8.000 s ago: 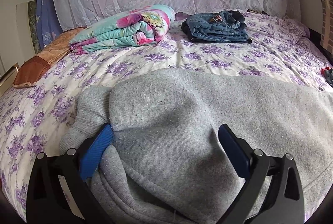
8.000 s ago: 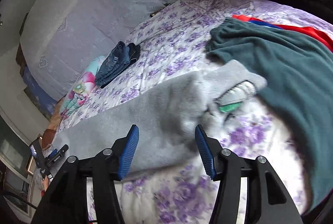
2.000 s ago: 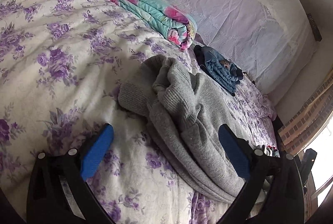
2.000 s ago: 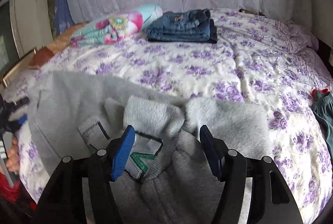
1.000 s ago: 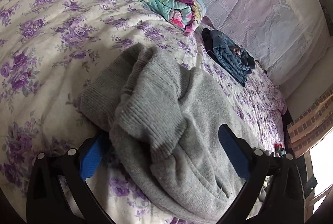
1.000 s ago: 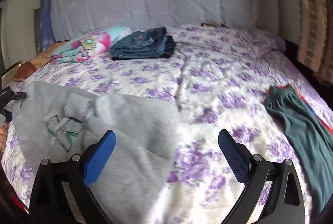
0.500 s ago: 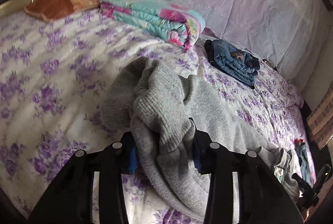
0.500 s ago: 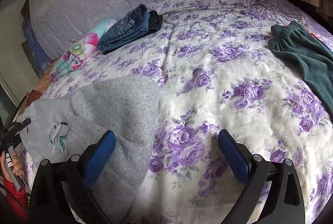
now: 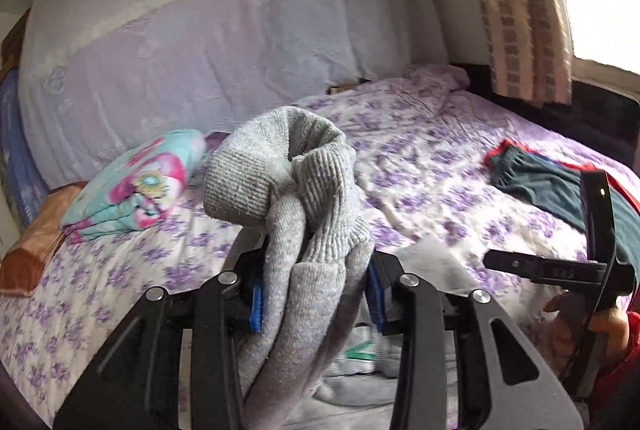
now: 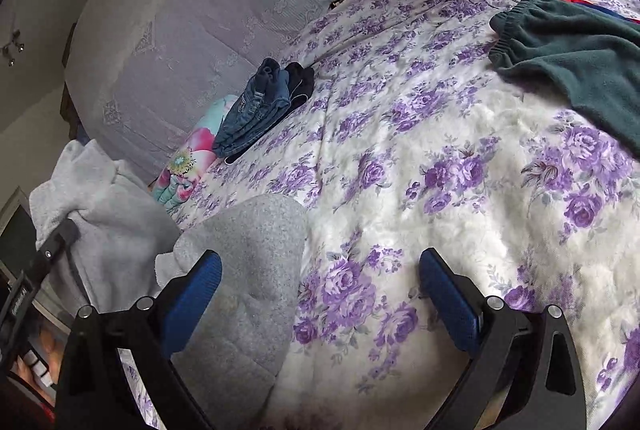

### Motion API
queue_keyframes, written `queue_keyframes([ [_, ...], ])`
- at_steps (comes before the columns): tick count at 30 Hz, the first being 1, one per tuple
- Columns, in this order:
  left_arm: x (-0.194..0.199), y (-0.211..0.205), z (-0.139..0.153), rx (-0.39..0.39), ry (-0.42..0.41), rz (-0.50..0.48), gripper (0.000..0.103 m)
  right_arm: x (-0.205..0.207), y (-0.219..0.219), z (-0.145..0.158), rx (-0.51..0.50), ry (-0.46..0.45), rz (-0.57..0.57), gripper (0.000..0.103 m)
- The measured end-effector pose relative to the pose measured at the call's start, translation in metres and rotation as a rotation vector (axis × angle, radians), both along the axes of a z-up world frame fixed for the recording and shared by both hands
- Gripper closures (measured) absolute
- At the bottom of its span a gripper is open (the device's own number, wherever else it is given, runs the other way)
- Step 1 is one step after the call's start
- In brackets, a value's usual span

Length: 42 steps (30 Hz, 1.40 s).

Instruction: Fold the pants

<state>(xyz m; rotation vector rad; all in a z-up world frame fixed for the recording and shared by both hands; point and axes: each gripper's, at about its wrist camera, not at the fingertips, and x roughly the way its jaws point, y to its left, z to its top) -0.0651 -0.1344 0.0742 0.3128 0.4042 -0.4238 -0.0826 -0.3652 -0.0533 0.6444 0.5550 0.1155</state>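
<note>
Since a second ago the left gripper [image 9: 316, 294] has gone from wide open around the cuffs to clamped on them and lifted clear of the bed [image 9: 420, 158]. Its blue pads [image 9: 257, 304] pinch the bunched ribbed leg ends of the grey pants [image 9: 296, 190], which trail down to the waist part lying on the quilt below. The right gripper [image 10: 320, 286] hangs wide open and empty, its left finger over the grey fabric. To fold well, the cuffs should travel across to meet the waistband, with the free gripper pinning the fold line. The teal pants [image 10: 580, 46] lie well apart.
</note>
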Motion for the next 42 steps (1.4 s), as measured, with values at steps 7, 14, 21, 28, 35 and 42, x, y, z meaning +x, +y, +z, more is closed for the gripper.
queue_keyframes([
  [7, -0.035, -0.051, -0.051, 0.096, 0.051, -0.187, 0.01, -0.002, -0.003, -0.001, 0.016, -0.013, 0.001, 0.004],
  [14, -0.031, -0.009, -0.022, 0.055, -0.057, -0.062, 0.009, -0.002, -0.004, -0.001, 0.019, -0.015, 0.001, 0.004],
  [21, 0.054, 0.033, -0.009, -0.167, 0.258, 0.051, 0.01, -0.001, -0.004, -0.001, 0.012, -0.01, 0.001, 0.004],
  [28, -0.002, -0.034, -0.087, 0.147, 0.09, -0.061, 0.01, 0.0, -0.004, -0.002, 0.018, -0.015, -0.005, 0.004],
  [35, 0.014, -0.005, -0.076, 0.011, 0.222, -0.104, 0.009, -0.001, 0.013, 0.055, -0.12, -0.121, -0.029, 0.004],
  [42, 0.004, 0.019, -0.067, -0.023, 0.18, -0.083, 0.007, 0.047, 0.073, 0.048, -0.432, 0.046, 0.079, 0.004],
])
